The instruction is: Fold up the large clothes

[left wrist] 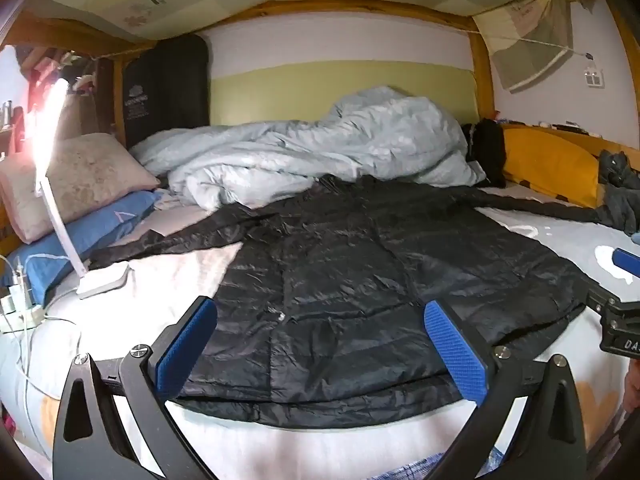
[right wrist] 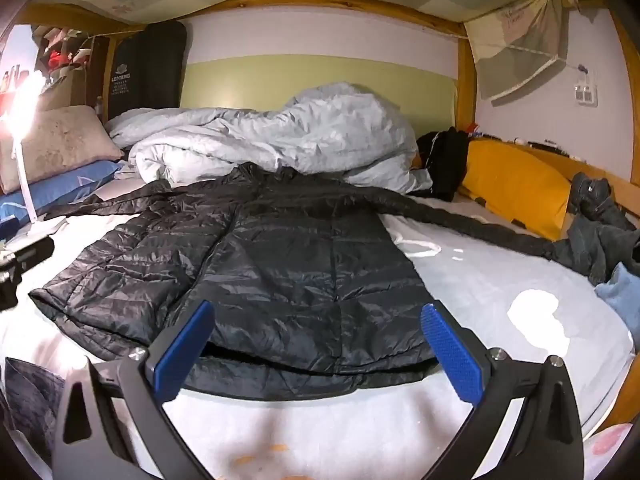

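Note:
A large black puffer jacket (left wrist: 340,272) lies spread flat on the bed, hem toward me, its sleeves stretched out to both sides. In the right wrist view the same jacket (right wrist: 280,264) fills the middle, with one sleeve (right wrist: 460,220) reaching far right. My left gripper (left wrist: 320,320) hovers open over the hem, blue pads wide apart, nothing between them. My right gripper (right wrist: 316,324) is likewise open above the hem's right part. The right gripper (left wrist: 624,288) also shows at the right edge of the left wrist view.
A crumpled pale blue duvet (left wrist: 320,148) is heaped behind the jacket. Pillows (left wrist: 80,180) and a lit white desk lamp (left wrist: 56,184) stand at the left with cables. A yellow cushion (right wrist: 516,184) and dark clothes (right wrist: 600,224) lie at the right by the wooden frame.

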### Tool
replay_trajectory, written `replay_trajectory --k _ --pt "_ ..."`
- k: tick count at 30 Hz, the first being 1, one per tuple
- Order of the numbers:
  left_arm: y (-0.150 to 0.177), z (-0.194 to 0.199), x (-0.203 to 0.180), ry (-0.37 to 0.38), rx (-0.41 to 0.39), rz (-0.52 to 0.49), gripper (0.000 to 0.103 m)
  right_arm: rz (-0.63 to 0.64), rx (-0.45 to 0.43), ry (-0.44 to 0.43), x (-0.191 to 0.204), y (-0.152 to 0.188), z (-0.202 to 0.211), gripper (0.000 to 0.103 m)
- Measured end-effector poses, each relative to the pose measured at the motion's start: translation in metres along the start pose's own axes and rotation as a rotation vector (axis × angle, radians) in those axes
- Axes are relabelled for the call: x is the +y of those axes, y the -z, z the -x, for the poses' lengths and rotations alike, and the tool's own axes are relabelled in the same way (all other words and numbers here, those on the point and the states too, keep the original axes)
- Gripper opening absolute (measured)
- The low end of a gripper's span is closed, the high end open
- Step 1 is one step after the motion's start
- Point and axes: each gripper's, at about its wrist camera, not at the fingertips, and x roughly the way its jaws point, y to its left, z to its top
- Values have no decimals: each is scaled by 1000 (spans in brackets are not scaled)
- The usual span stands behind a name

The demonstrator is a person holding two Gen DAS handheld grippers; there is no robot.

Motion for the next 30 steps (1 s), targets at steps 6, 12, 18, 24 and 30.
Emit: replay_trajectory --k 6,12,18,24,30 --pt "0 -1 -1 3 3 -2 103 -9 7 0 -1 1 -1 103" --pt "1 0 -1 2 -1 -3 103 -12 9 -2 -2 1 -1 103" --pt "0 0 0 8 -2 -3 103 -13 9 -2 -2 1 -1 103" --pt "-2 7 -2 -5 -46 -17 103 -13 12 4 -3 1 -2 103" --pt "0 6 -2 6 -40 -14 103 -14 14 4 -3 1 -2 103"
